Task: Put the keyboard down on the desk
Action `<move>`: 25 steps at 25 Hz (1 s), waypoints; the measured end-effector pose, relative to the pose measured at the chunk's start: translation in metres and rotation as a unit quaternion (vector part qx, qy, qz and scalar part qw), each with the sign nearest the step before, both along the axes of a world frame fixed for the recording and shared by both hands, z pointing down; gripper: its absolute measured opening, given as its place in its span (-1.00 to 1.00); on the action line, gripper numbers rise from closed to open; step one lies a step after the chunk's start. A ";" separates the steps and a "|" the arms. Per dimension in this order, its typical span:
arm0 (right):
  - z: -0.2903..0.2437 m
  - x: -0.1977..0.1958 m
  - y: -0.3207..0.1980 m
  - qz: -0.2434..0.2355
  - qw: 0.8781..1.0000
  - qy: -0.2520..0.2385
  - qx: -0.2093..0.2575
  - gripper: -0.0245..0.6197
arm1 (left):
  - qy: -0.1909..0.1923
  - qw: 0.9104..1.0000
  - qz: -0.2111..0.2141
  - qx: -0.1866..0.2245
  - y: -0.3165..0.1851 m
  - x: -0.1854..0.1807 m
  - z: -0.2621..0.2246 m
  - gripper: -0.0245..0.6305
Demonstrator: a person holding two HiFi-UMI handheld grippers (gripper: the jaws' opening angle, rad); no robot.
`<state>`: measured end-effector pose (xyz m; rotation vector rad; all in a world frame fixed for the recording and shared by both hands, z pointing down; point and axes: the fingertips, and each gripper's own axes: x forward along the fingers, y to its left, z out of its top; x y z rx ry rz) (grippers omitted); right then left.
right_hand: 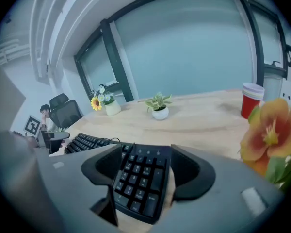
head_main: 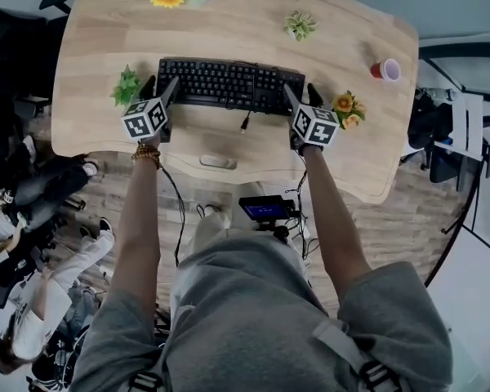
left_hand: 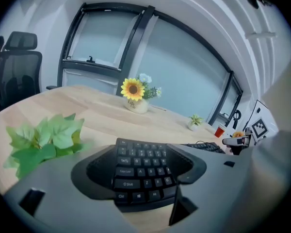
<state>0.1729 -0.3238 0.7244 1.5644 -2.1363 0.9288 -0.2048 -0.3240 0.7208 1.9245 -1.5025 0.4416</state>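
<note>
As the head view looks steeply down, a black keyboard [head_main: 229, 84] lies flat on the wooden desk [head_main: 229, 23], the left gripper [head_main: 160, 90] at its left end and the right gripper [head_main: 302, 98] at its right end. Only the gripper views show the jaws: both pairs stand wide apart, pressing nothing, the left pair about the Ctrl and Shift keys [left_hand: 126, 191], the right pair about the number pad [right_hand: 140, 183] with bare wood beside it. Those views alone show the large windows [left_hand: 184, 81] behind the desk.
</note>
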 end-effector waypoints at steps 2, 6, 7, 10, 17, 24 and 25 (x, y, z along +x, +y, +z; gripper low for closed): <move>-0.017 -0.004 -0.008 -0.007 1.000 0.002 0.020 0.07 | -0.001 1.000 0.006 0.020 -0.008 0.004 -0.016 0.02; -0.060 -0.014 -0.022 -0.018 0.997 0.006 0.068 0.07 | -0.003 0.997 0.013 0.071 -0.024 0.012 -0.064 0.02; -0.074 -0.017 -0.025 -0.020 0.996 0.007 0.083 0.07 | -0.005 0.996 0.013 0.086 -0.027 0.013 -0.079 0.01; -0.118 -0.027 -0.031 -0.029 0.991 0.011 0.131 0.07 | -0.012 0.991 0.020 0.133 -0.033 0.019 -0.123 0.01; -0.220 -0.049 -0.022 -0.053 0.971 0.023 0.231 0.07 | -0.025 0.971 0.043 0.232 -0.025 0.038 -0.222 0.01; -0.303 -0.068 0.006 -0.058 0.949 0.030 0.310 0.07 | -0.014 0.951 0.047 0.304 0.002 0.054 -0.300 0.01; -0.314 -0.071 0.014 -0.058 0.945 0.030 0.320 0.07 | -0.015 0.948 0.050 0.314 0.008 0.056 -0.310 0.01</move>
